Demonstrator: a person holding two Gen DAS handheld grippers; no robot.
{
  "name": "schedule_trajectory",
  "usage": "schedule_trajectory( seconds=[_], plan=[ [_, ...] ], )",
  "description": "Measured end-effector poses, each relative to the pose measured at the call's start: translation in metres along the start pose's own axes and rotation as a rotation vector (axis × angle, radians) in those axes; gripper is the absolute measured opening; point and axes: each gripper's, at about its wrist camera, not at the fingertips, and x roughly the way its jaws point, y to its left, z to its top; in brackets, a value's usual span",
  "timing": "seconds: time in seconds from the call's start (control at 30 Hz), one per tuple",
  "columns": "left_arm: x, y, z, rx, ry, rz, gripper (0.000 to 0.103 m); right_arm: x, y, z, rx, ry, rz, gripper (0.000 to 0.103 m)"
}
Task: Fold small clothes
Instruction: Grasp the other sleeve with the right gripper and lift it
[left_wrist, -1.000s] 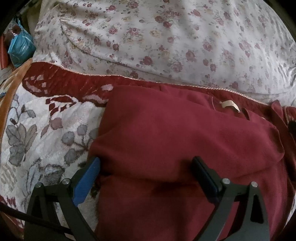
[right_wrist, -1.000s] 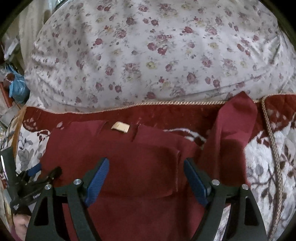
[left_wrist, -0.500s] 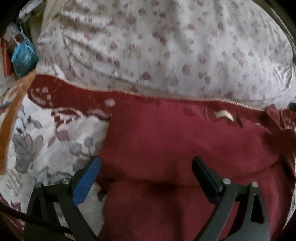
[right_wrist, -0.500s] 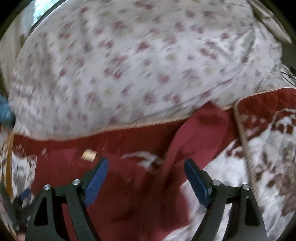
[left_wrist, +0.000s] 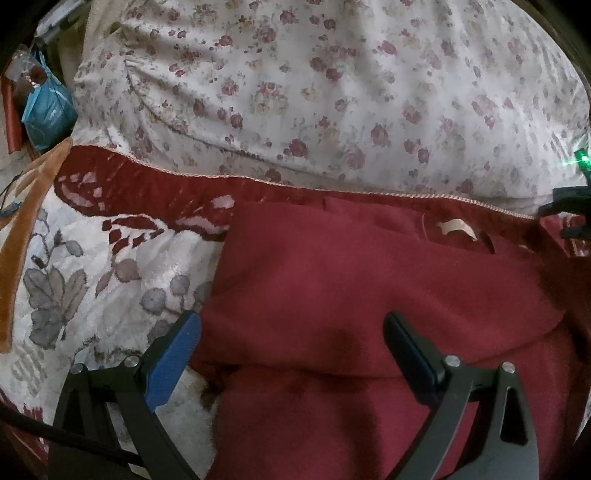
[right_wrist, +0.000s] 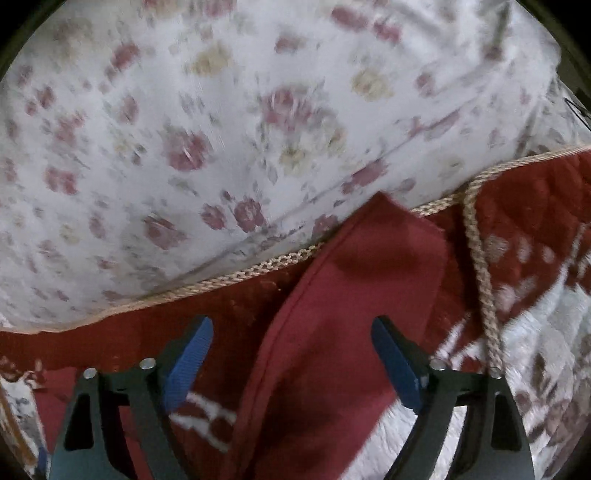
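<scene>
I hover the left claw (left_wrist: 291, 349) released over the folded maroon garment (left_wrist: 369, 295) on the bed quilt (left_wrist: 92, 273), while the right claw (right_wrist: 291, 354), closing but gripping nothing, straddles its outstretched sleeve (right_wrist: 351, 295) for folding.

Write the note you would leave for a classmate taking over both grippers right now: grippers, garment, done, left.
Left gripper: open, over the folded body of the dark red garment; nothing gripped.
Right gripper: jaws closing, the loose sleeve between them, pads not touching it.
Garment lies on the patterned quilt, below the floral pillow.
Done: body partly folded.
Left: probably fold the sleeve in, finish.
</scene>
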Motion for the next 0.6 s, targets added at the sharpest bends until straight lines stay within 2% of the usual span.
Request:
schedule_trajectory(
  seconds=[0.03,0.13,0.2,0.23,0.27,0.37,0.47,0.5,0.6],
  plan=[
    [0.001,0.0,0.0,0.001,0.002,0.001,0.098,0.01,0.002,0.002,-0.006,0.027,-0.011,0.082],
    [0.004,0.001,0.001,0.001,0.005,0.007,0.098,0.034,0.006,0.002,-0.02,0.082,-0.027,0.058],
    [0.005,0.001,0.002,0.003,0.009,0.011,0.098,0.036,0.005,0.0,-0.038,0.051,-0.059,0.033],
    [0.005,0.002,0.002,0.001,0.008,0.011,0.098,0.033,0.003,-0.001,-0.042,0.036,-0.058,0.025],
    [0.004,0.002,0.003,-0.003,0.006,0.009,0.098,0.028,0.001,-0.002,-0.043,0.03,-0.034,0.008],
    [-0.003,0.008,0.005,-0.028,-0.016,0.0,0.098,-0.008,-0.002,-0.006,-0.078,-0.041,0.024,0.008],
    [-0.012,0.018,0.008,-0.069,-0.044,-0.015,0.098,-0.062,0.004,-0.014,-0.12,-0.13,0.112,0.008],
    [-0.015,0.023,0.009,-0.091,-0.051,-0.027,0.098,-0.086,0.011,-0.02,-0.148,-0.161,0.16,0.008],
    [-0.021,0.035,0.011,-0.137,-0.066,-0.043,0.098,-0.136,0.04,-0.039,-0.251,-0.223,0.231,0.008]
  ],
)
